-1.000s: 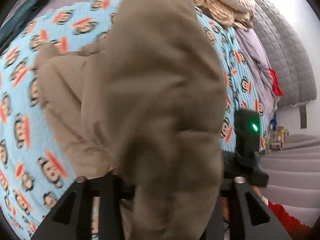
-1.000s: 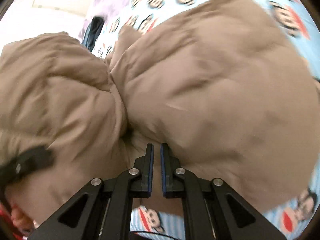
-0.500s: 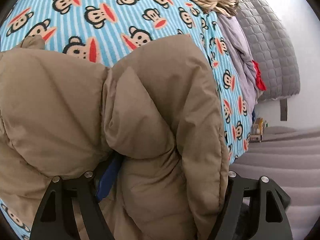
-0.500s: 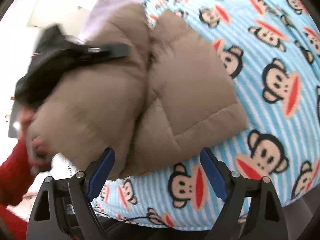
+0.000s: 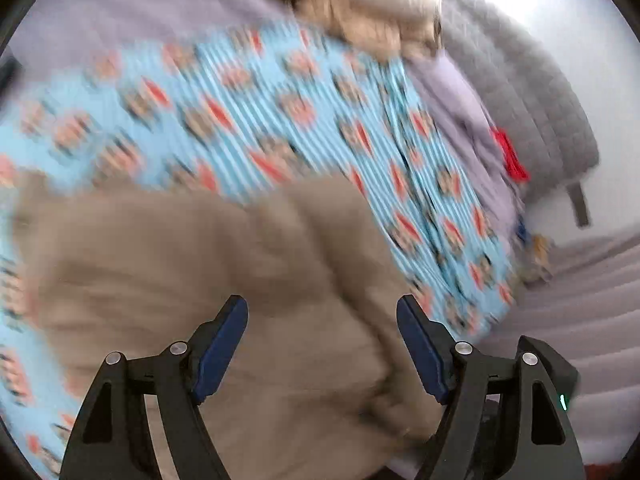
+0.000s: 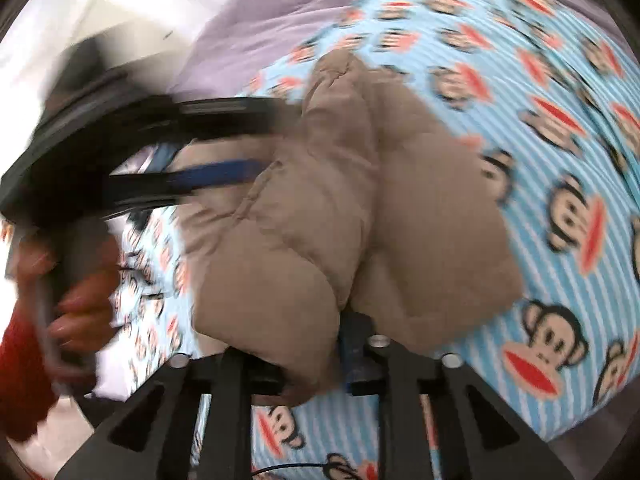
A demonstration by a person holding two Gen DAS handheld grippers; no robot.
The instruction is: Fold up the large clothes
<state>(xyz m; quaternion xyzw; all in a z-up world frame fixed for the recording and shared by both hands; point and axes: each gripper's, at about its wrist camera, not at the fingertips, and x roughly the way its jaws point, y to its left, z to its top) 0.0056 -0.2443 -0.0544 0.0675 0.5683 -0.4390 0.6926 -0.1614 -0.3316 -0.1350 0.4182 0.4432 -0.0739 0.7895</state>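
Bed cover (image 5: 256, 128): blue striped blanket with monkey faces spread over the bed; it carries the garment; blurred in the left wrist view, sharper in the right wrist view.
Puffer jacket (image 6: 360, 208): tan quilted garment lying folded in a bundle on the blanket (image 6: 560, 160); in the left wrist view it fills the lower middle (image 5: 240, 280) beyond the fingertips.
Left gripper (image 5: 322, 312): fingers spread wide with blue pads facing each other; nothing between them; jacket lies past the tips; seen in the right wrist view as a dark blurred shape (image 6: 224, 140) at the jacket's left edge, held by a hand (image 6: 76, 296) in a red sleeve.
Right gripper (image 6: 320, 364): low at the near edge of the jacket; fabric bulges over the fingers and hides the tips; cannot tell how far apart they stand.
Change: half a second ago jacket folds swelled between the left fingers; now they are free of it; the right fingers then stood wide over the blanket and are now under the jacket's edge.
Background: grey quilted headboard (image 5: 532, 92); beige heap (image 5: 372, 12) at the bed's far end.
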